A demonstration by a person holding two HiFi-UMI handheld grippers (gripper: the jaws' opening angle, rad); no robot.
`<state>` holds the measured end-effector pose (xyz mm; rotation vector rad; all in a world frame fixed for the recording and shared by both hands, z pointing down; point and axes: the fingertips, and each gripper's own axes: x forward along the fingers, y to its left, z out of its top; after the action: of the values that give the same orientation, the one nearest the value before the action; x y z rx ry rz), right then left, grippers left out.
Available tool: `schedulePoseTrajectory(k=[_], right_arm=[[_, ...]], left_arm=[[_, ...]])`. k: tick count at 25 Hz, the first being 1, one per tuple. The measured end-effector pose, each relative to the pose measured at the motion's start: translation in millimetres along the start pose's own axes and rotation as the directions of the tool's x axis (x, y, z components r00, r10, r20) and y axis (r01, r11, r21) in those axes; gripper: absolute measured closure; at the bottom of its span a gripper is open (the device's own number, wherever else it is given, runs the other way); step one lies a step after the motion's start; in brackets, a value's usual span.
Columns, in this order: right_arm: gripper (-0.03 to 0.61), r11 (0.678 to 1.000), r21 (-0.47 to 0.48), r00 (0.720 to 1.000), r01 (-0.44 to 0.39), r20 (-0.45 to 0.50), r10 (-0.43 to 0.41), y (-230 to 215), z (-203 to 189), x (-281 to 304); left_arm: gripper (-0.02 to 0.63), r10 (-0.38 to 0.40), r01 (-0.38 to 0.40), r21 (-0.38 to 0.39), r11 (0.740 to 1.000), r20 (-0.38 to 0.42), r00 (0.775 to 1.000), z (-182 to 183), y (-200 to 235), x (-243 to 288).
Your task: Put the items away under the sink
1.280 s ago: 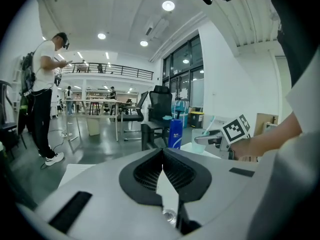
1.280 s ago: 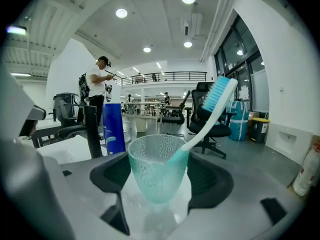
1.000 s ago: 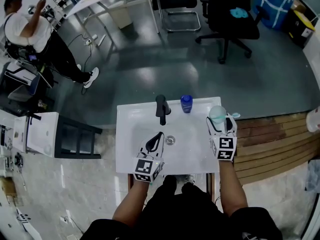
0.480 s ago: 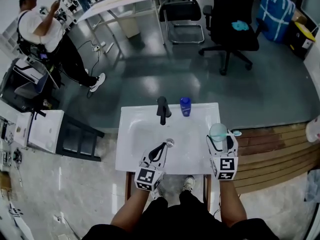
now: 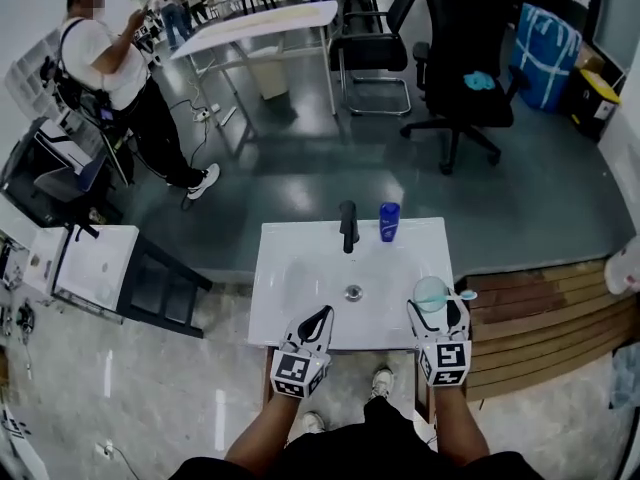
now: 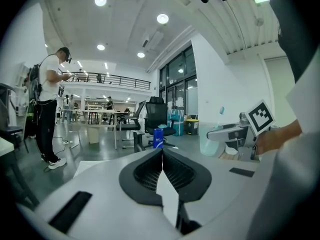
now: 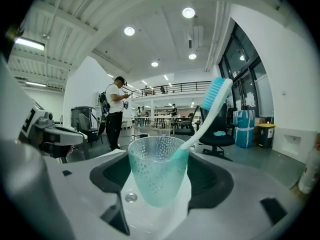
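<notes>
Right hand-held gripper (image 5: 436, 308): jaws part-open, closed against both sides of a translucent teal dimpled plastic cup (image 7: 157, 171). The cup is upright. A teal-and-white toothbrush (image 7: 210, 109) stands in it, leaning to the cup's right, blue bristle head uppermost.

Head view: the cup is at the front right corner of the white rectangular sink counter (image 5: 290, 313), over its edge. Whether it touches the surface cannot be told.

Left hand-held gripper (image 6: 162, 153): jaws fully together, ribbed black pads meeting along a line, nothing between them. Head view puts it at the front edge of the counter, left of centre, well apart from the right one.

On the counter:
- Black faucet (image 5: 348, 226) at the back, centre.
- Small blue bottle with a white label (image 5: 389, 222) upright just to the faucet's right.
- Round metal drain (image 5: 353, 292) in the middle of the basin.

Background: grey floor, black office chair (image 5: 470, 58), and a person in a white shirt (image 5: 105, 63) standing at far left.
</notes>
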<state>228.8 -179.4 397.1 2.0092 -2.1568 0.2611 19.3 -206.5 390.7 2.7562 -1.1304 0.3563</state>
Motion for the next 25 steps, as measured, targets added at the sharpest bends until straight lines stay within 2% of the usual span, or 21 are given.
schedulePoseTrajectory(k=[10,16,21,25], right_arm=[[0.218,1.0,-0.009,0.999,-0.005,0.046,0.006,115,12,-53],[0.218,1.0,0.004,0.999,0.007,0.041,-0.008,175,2,-94],[0.218,1.0,0.004,1.0,0.025,0.018,-0.025,204,-10,-122],[0.218,1.0,-0.016,1.0,0.01,0.005,-0.01,210,-19,-137]], left_arm=[[0.592,-0.053,0.053,0.016,0.998,0.052,0.997,-9,26,-105],[0.592,-0.119,0.116,0.049,0.992,0.072,0.99,-15,16,-162],[0.592,-0.166,0.162,0.054,0.985,0.068,0.984,-27,5,-189],[0.592,-0.172,0.169,0.043,0.985,0.055,0.984,-37,-6,-196]])
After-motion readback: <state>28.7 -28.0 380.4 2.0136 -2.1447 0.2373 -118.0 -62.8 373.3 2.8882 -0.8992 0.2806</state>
